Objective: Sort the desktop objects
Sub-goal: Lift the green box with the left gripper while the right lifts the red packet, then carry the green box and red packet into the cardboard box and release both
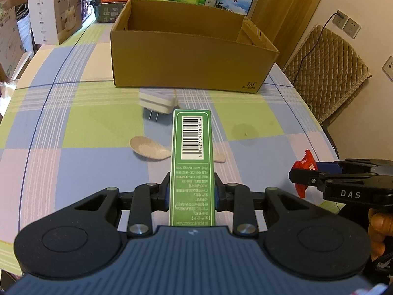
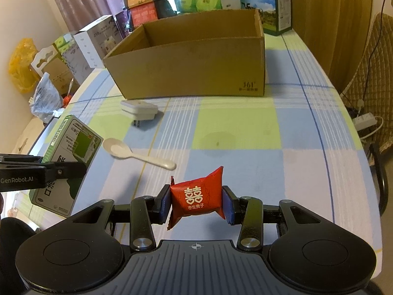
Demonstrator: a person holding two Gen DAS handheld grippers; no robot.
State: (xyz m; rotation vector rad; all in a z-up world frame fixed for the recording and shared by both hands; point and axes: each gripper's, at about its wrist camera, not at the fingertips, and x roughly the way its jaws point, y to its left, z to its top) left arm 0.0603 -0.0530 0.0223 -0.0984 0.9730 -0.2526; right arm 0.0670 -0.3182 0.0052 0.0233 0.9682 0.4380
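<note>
The left hand-held gripper (image 1: 191, 193) is clamped on a green carton (image 1: 192, 162), gripped across its narrow sides near the rear end. The carton's long axis runs straight ahead, toward 12 o'clock, barcode face up. The right hand-held gripper (image 2: 195, 202) is clamped on a red sweet packet (image 2: 196, 195), pinched at its left and right ends.

The open cardboard box (image 1: 186, 59) stands at 12 o'clock from both grippers, well apart from each; this is judged to be the drop target. Which hand is nearer cannot be settled, as the fisheye views distort depth.

On the checked surface (image 2: 245, 123), between the grippers and the box, lie a white spoon (image 2: 137, 153) and a white plug adapter (image 2: 138, 110), both unheld. From the right gripper, both lie toward 11 o'clock
</note>
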